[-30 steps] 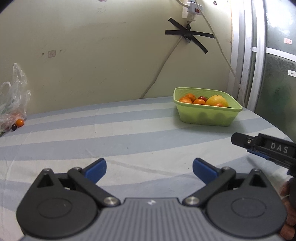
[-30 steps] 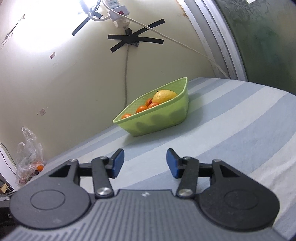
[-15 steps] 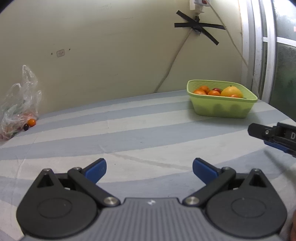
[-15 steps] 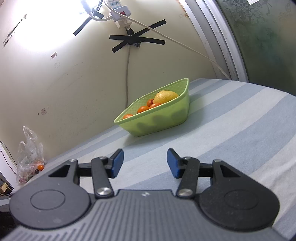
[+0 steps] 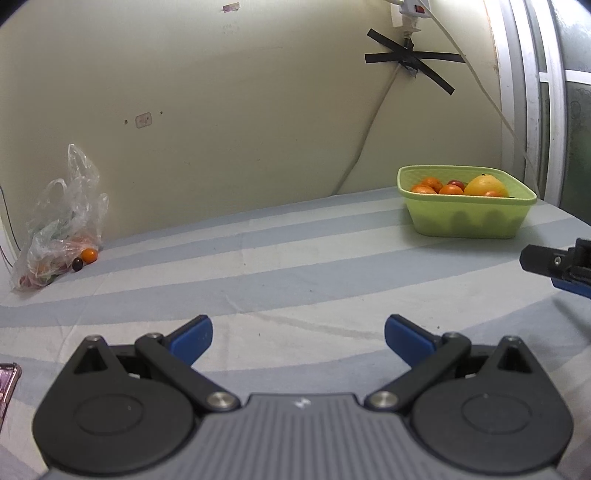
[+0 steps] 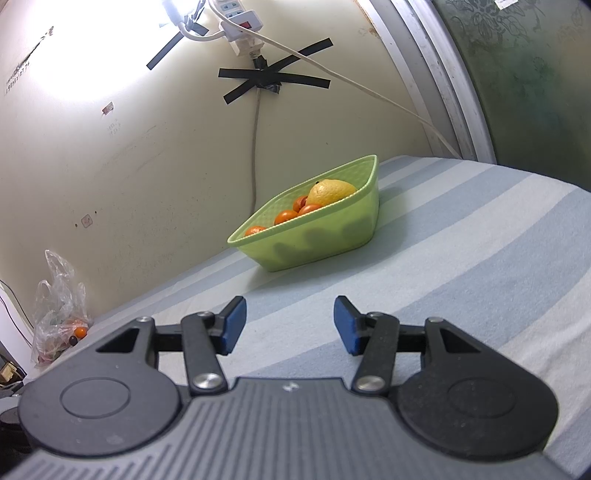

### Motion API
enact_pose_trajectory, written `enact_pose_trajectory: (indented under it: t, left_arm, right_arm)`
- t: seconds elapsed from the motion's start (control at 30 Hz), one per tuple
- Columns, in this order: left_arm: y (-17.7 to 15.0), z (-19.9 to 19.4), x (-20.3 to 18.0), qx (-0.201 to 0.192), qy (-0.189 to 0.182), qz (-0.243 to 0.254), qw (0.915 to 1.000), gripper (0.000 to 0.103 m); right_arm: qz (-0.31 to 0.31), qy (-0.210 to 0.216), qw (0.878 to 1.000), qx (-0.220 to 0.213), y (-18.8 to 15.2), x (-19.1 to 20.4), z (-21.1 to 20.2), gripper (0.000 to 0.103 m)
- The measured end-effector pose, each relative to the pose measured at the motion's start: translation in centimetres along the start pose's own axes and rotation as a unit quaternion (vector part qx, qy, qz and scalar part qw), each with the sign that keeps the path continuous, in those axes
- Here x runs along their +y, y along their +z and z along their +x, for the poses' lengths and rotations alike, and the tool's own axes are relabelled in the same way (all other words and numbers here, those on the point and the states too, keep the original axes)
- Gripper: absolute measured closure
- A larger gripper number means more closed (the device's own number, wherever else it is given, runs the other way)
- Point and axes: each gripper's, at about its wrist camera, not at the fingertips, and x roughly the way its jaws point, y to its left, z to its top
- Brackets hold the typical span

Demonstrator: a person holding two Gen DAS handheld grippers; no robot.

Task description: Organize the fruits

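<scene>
A green basket (image 5: 465,221) stands at the far right of the striped table and holds small oranges (image 5: 428,184), a dark red fruit and a yellow fruit (image 5: 484,184). It also shows in the right wrist view (image 6: 314,243). A clear plastic bag (image 5: 59,229) with more fruit lies at the far left, with an orange (image 5: 89,254) and a dark fruit (image 5: 77,263) at its mouth. My left gripper (image 5: 297,338) is open and empty above the table's middle. My right gripper (image 6: 288,325) is open and empty, short of the basket; its tip shows in the left wrist view (image 5: 554,264).
The striped cloth table (image 5: 295,266) meets a cream wall with a taped cable (image 5: 410,59) and a power strip (image 6: 240,26). A window frame (image 5: 532,92) stands at the right. A pink phone corner (image 5: 7,387) lies at the left edge.
My left gripper has swung left, so the basket has shifted right in its view and the bag has come further in. My right gripper has barely moved.
</scene>
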Motion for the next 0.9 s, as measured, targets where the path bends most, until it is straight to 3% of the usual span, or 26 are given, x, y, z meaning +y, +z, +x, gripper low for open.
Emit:
enact_pose_trajectory:
  t: [0.53, 0.9]
  left_arm:
    - [-0.25, 0.29, -0.36, 0.016, -0.013, 0.006, 0.9998, 0.000]
    - [-0.26, 0.66, -0.32, 0.030, -0.001, 0.004, 0.9995, 0.000]
  right_arm:
    - [0.009, 0.009, 1.000, 0.008, 0.13, -0.54, 0.22, 0.048]
    - [0.010, 0.008, 1.000, 0.006, 0.10, -0.52, 0.21, 0.047]
